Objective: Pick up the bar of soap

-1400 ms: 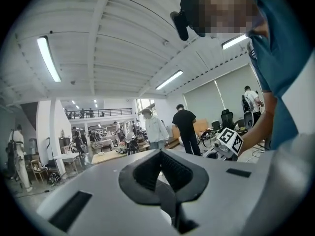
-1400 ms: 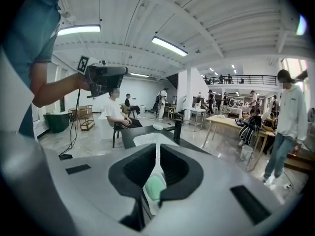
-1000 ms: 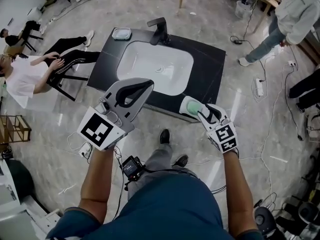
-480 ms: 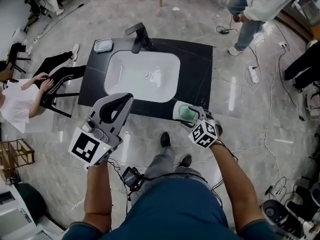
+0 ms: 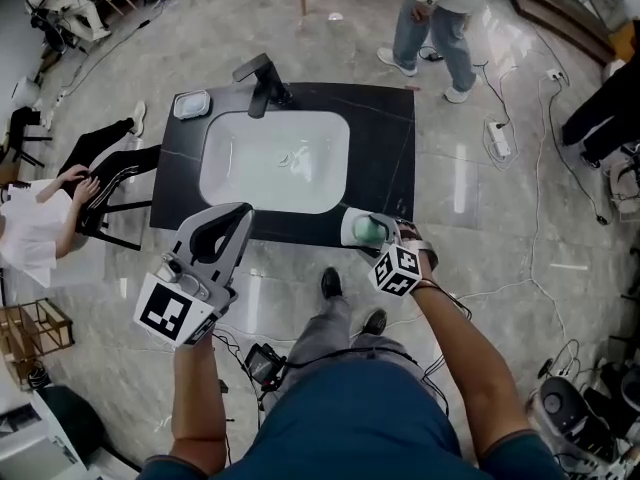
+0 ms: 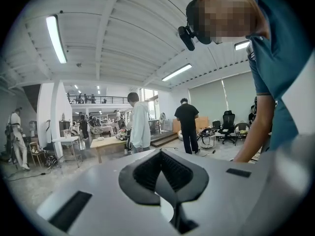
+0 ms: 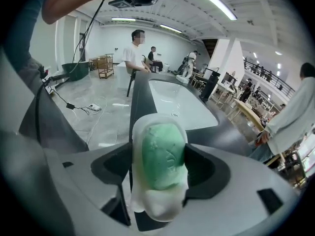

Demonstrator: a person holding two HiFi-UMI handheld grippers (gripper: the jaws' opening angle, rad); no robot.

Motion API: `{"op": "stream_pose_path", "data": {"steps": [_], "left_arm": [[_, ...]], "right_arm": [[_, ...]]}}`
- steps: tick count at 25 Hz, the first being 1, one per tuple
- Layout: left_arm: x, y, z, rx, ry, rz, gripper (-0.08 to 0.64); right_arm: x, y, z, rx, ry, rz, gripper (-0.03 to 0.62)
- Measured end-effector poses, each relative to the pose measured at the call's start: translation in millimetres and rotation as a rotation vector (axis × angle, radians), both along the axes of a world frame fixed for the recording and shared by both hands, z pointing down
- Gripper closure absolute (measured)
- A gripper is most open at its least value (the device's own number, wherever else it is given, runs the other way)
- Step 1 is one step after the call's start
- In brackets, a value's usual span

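Observation:
A green bar of soap (image 7: 162, 154) lies in a white dish (image 7: 156, 208). The dish sits between the jaws of my right gripper (image 7: 160, 168), which are opening; the pads stand apart from its sides. In the head view the soap (image 5: 372, 230) and right gripper (image 5: 374, 238) are at the front right corner of the black counter (image 5: 390, 148). My left gripper (image 5: 228, 224) hovers off the counter's front edge, jaws closed together with nothing in them. In its own view the left gripper (image 6: 162, 168) points up at the room.
The counter holds a white sink basin (image 5: 275, 163), a black faucet (image 5: 262, 80) and a small tray (image 5: 190, 105) at the back left. A person sits on a chair (image 5: 50, 218) to the left; another stands (image 5: 440, 18) behind. Cables (image 5: 560, 198) run over the floor on the right.
My right gripper carried the dish with the soap to the counter's front right corner and its jaws spread apart. The left gripper stayed shut and shifted a little left.

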State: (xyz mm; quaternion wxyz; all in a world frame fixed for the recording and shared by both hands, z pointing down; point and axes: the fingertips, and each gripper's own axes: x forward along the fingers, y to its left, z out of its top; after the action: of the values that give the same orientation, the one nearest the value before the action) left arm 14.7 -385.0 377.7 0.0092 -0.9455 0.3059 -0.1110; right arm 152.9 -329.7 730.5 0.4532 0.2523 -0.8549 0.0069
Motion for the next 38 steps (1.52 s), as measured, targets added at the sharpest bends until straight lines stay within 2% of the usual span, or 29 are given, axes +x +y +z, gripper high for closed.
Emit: {"op": "stream_pose_path", "data": {"steps": [4, 7, 8, 14, 22, 24, 28, 38], "left_arm": [[-1, -1, 4, -0.027, -0.010, 0.004, 0.558], [0, -3, 2, -0.010, 0.001, 0.010, 0.558], [1, -3, 1, -0.004, 0.005, 0.012, 0.558], [0, 0, 6, -0.010, 0.006, 0.015, 0.558], [-2, 8, 5, -0.028, -0.005, 0.015, 0.558], [-2, 10, 5, -0.033, -0.009, 0.014, 0.558], [2, 13, -4, 0.007, 0.011, 0.019, 0.558], [4, 23, -6, -0.002, 0.003, 0.022, 0.558]], "right_arm": [[1, 1, -2, -0.022, -0.029, -0.003, 0.269], [-1, 6, -2, -0.039, -0.026, -0.034, 0.356], [-2, 7, -2, -0.044, -0.025, -0.040, 0.364], [-1, 14, -5, -0.092, -0.067, -0.060, 0.379], [1, 21, -18, -0.099, -0.099, -0.050, 0.420], [2, 23, -22, -0.098, -0.107, -0.038, 0.428], [6, 23, -32, -0.098, -0.133, 0.004, 0.456], [14, 21, -57, -0.079, -0.191, 0.085, 0.463]]}}
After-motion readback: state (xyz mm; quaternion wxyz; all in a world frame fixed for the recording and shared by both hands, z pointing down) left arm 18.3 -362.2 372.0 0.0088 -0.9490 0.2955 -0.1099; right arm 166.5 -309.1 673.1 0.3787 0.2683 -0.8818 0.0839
